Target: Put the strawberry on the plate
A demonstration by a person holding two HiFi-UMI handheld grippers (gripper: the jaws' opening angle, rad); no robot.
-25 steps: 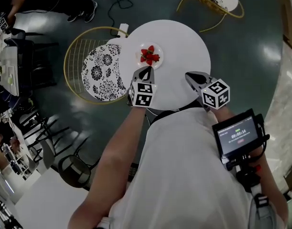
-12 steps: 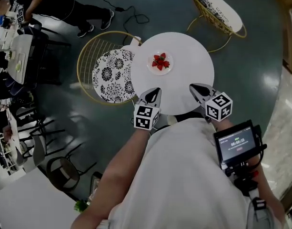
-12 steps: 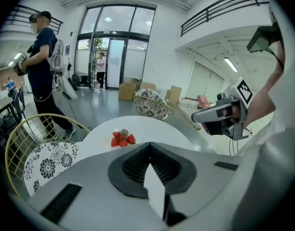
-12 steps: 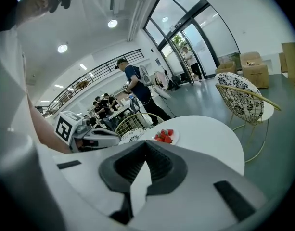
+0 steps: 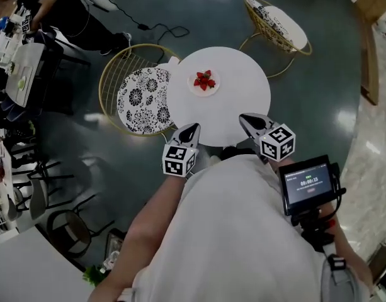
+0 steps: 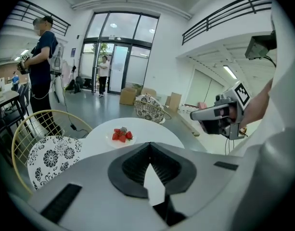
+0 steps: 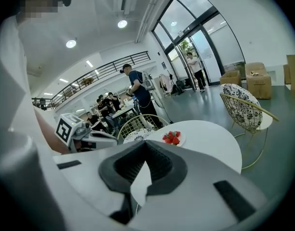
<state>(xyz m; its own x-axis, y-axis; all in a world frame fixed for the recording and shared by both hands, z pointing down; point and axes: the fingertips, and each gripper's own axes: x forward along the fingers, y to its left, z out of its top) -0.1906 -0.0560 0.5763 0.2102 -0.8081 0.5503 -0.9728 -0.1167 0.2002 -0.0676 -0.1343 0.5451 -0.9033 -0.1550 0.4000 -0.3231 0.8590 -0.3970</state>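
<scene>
Several red strawberries (image 5: 204,79) lie piled on a small white plate (image 5: 213,88) at the far-left part of a round white table (image 5: 237,106). My left gripper (image 5: 192,128) hangs at the table's near edge, shut and holding nothing. My right gripper (image 5: 245,119) is beside it over the near edge, also shut with nothing in it. Both are well short of the plate. In the left gripper view the strawberries (image 6: 122,134) sit beyond the closed jaws, with the right gripper (image 6: 198,115) at the right. The right gripper view shows the strawberries (image 7: 172,137) and the left gripper (image 7: 87,134).
A gold wire chair with a black-and-white patterned cushion (image 5: 140,99) stands against the table's left side. A second such chair (image 5: 278,19) is at the back right. A person (image 6: 42,66) stands at the far left near desks. A small monitor (image 5: 308,182) rides on the rig at right.
Both grippers have drawn back from over the table near the plate to its near edge, and the view has pulled away. The strawberries and plate have not moved.
</scene>
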